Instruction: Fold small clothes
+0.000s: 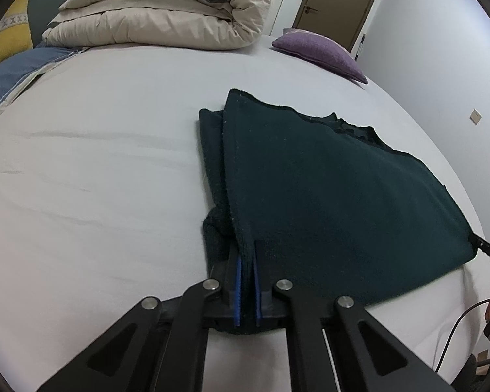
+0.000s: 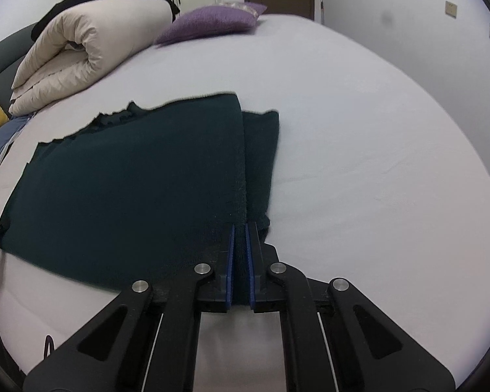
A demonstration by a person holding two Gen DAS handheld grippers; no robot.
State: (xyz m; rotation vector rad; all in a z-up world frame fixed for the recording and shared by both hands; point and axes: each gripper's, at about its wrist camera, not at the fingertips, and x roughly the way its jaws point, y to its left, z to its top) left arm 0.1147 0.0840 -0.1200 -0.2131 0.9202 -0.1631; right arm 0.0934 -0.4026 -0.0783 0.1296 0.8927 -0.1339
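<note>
Dark green garment (image 1: 326,189) lies on the bed (image 1: 98,163), each near corner pinched by left tool (image 1: 247,261) and right tool (image 2: 240,232).

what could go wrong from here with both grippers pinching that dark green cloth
1. The left gripper and right gripper each clamp only a thin edge of the dark green fleece garment; it may slip out when lifted.
2. The layers beneath look bunched on the white bed sheet, so the fold could end up uneven.
</note>
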